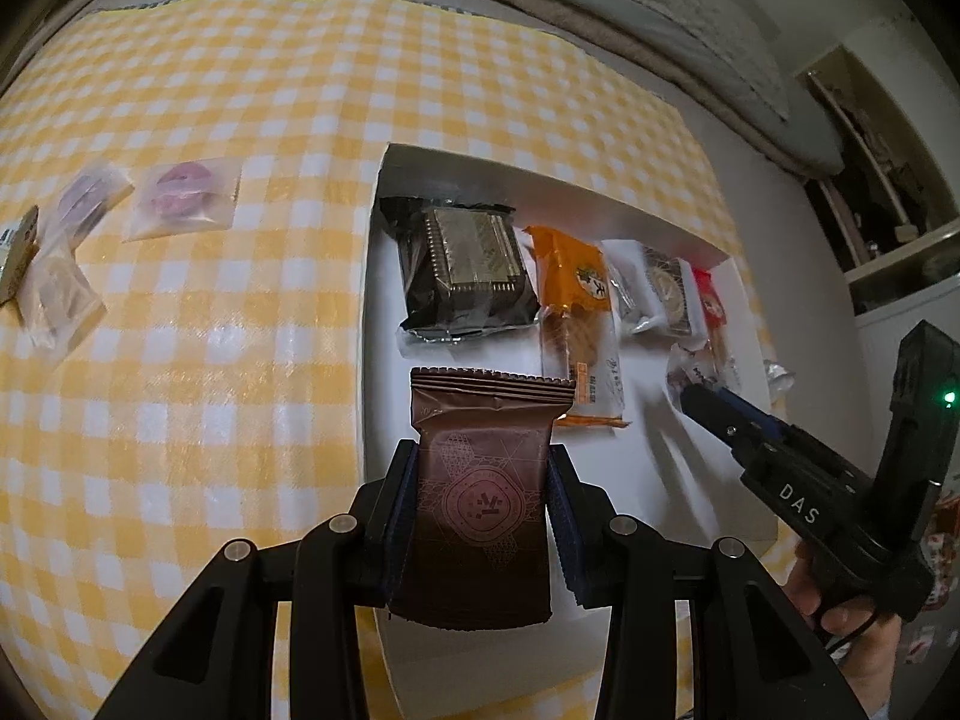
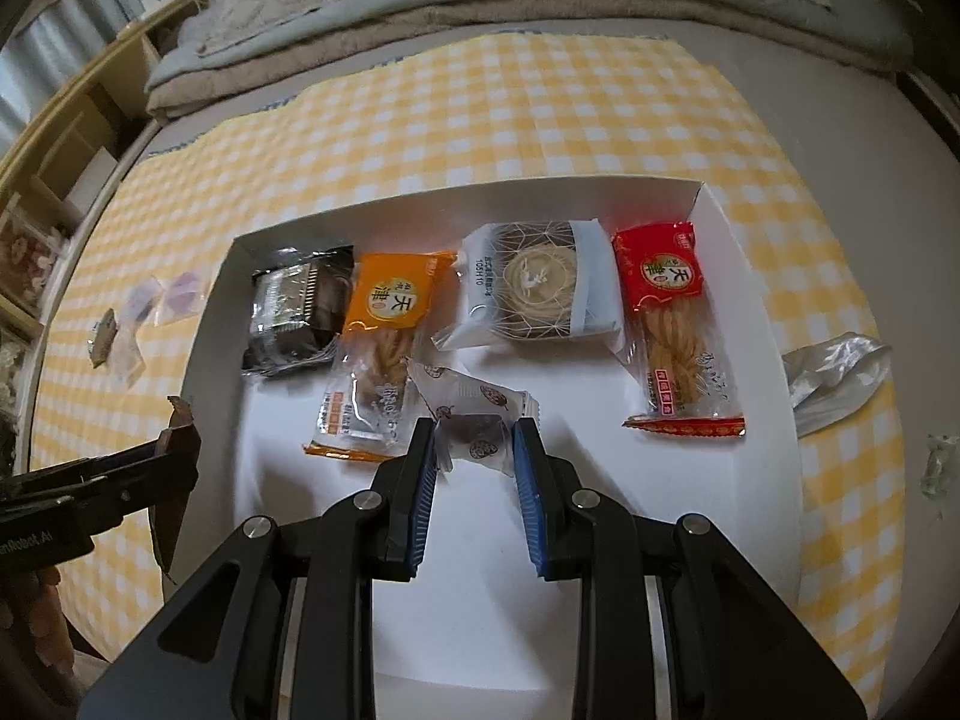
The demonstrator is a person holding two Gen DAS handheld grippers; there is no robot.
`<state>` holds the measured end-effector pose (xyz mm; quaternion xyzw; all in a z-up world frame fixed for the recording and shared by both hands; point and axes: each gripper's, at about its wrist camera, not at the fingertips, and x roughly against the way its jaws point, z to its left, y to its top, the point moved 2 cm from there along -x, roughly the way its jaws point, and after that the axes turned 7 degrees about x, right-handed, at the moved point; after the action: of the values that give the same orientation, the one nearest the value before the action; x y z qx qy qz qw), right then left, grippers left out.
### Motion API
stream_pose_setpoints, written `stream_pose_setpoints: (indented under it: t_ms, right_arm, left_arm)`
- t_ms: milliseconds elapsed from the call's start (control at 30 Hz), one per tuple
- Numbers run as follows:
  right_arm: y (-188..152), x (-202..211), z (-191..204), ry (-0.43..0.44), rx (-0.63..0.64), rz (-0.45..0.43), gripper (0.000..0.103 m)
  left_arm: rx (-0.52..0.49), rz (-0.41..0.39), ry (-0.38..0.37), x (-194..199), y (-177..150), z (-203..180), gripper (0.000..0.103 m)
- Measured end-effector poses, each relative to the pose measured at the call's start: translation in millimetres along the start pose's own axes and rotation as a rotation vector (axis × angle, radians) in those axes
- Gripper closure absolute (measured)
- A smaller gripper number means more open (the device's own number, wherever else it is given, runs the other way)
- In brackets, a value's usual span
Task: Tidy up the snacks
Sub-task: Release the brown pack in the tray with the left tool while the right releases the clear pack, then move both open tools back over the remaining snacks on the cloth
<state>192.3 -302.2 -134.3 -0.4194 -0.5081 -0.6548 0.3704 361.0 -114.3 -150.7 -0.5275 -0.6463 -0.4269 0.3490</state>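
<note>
On the yellow-checked cloth [image 1: 210, 360] at far left lie small frosted pouches [image 1: 183, 201], soft-edged and translucent, well apart from the tray; my left gripper [image 1: 483, 516] is pinching a matte brown foil packet [image 1: 486, 510] with a crimped top edge, held upright at the near-left edge of the white cardboard tray [image 2: 480, 600]; inside the tray, from left, sit a glossy black square packet [image 2: 297, 315], a crinkly orange-topped twist packet [image 2: 378, 354], a pale boxy pastry packet [image 2: 540, 291], and a red-topped twist packet [image 2: 675, 324]; my right gripper [image 2: 474, 465] has its ribbed blue pads [image 2: 423, 486] spread around a small clear-wrapped candy [image 2: 477, 426] lying on the tray floor, not squeezing it; a crumpled silver wrapper [image 2: 834, 372] lies just beside the tray's right wall.
</note>
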Motion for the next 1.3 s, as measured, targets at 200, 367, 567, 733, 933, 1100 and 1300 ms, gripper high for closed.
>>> stream_pose_setpoints:
  t_ms: [200,367,567,733,933,1100,1300]
  right_arm:
    - [6.5,-7.1,1.9,0.002,-0.002,0.013,0.077]
    - [9.8,-9.6,1.1,0.000,-0.002,0.000,0.073]
    - [7.4,-9.4,-9.0,0.013,-0.052,0.017,0.061]
    - [3.0,1.0,-8.3,0.005,-0.038,-0.001,0.052]
    - [-6.4,17.3,-7.7,-0.012,-0.030,-0.023,0.033]
    - [-12.6,31.8,-7.5,-0.043,-0.011,-0.047,0.011]
    - [-23.2,48.5,-5.5,-0.068,-0.006,-0.073,0.000]
  left_arm:
    - [-0.045,-0.019,-0.001,-2.9,2.2,-6.0,0.051]
    - [-0.105,-0.034,0.007,5.6,-3.1,-10.3,0.040]
    - [-0.192,-0.054,0.044,15.4,-11.9,-14.4,0.031]
    - [-0.217,-0.054,0.050,20.4,-16.5,-14.2,0.023]
    - [-0.222,-0.057,0.060,26.7,-18.8,-9.3,0.008]
    - [-0.230,-0.068,0.071,33.8,-21.4,-5.2,0.000]
    - [-0.240,-0.072,0.074,43.1,-25.3,-2.1,0.000]
